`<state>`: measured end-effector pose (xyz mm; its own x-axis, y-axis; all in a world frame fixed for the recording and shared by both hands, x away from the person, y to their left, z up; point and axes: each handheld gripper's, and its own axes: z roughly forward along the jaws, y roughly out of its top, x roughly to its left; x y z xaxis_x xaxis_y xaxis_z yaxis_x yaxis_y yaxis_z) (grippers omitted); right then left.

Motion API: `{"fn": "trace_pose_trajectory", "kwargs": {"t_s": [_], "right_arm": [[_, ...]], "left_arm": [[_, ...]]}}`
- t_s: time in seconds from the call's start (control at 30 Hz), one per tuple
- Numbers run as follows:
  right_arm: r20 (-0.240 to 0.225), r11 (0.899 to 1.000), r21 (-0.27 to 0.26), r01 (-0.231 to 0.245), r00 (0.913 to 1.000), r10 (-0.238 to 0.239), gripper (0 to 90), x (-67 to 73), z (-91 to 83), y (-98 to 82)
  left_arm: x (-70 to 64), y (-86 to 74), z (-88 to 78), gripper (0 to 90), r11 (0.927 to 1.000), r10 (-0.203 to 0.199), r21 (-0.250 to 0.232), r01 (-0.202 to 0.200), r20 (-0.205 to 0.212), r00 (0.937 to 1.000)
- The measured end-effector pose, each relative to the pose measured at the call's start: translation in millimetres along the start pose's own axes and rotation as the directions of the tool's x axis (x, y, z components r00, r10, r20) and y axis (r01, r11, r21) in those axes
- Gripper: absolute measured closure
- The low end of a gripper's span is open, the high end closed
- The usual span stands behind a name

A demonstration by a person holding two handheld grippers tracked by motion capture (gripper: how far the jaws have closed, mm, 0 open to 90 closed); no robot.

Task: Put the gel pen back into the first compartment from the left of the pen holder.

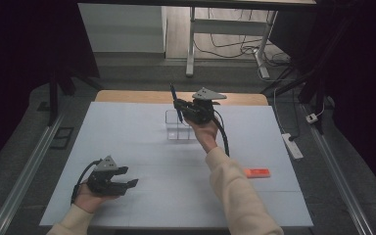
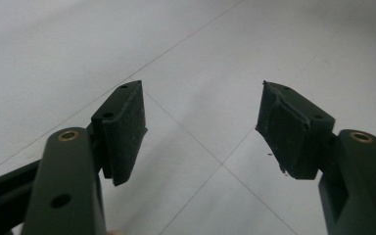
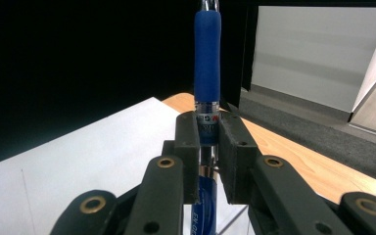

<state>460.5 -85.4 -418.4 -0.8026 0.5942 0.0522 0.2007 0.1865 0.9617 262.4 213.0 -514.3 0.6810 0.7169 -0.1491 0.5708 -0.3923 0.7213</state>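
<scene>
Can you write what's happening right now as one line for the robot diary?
right gripper: shut on blue pen, above clear holder | left gripper: open, empty, over white table

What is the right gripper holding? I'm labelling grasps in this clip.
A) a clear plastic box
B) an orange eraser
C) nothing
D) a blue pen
D: in the right gripper view the right gripper has its jaws clamped on the barrel of a blue pen, which stands up between them.

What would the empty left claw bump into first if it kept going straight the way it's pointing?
Probably just the white table sheet: the open left gripper looks down at bare surface, nothing between its jaws or ahead.
</scene>
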Motion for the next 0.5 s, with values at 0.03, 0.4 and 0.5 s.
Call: {"fn": "trace_pose_trajectory", "kwargs": {"t_s": [0.03,0.4,0.5], "right_arm": [[0.001,1.0,-0.003,-0.003,1.0,0.003,79.2,-0.1,1.6,0.1],[-0.014,1.0,-0.014,-0.025,0.9996,0.025,79.2,-0.6,23.1,-5.4],[-0.009,1.0,-0.019,-0.021,0.9997,0.021,79.2,-0.6,27.1,-5.0]], "left_arm": [[0.2,0.0,0.1,34.3,1.0,-0.001,0.0,0.001,0.0,1.0],[0.7,-0.1,0.4,34.3,1.0,0.0,0.001,0.0,0.002,1.0],[0.8,-0.1,0.7,34.3,1.0,0.001,0.005,-0.001,0.001,1.0]]}}
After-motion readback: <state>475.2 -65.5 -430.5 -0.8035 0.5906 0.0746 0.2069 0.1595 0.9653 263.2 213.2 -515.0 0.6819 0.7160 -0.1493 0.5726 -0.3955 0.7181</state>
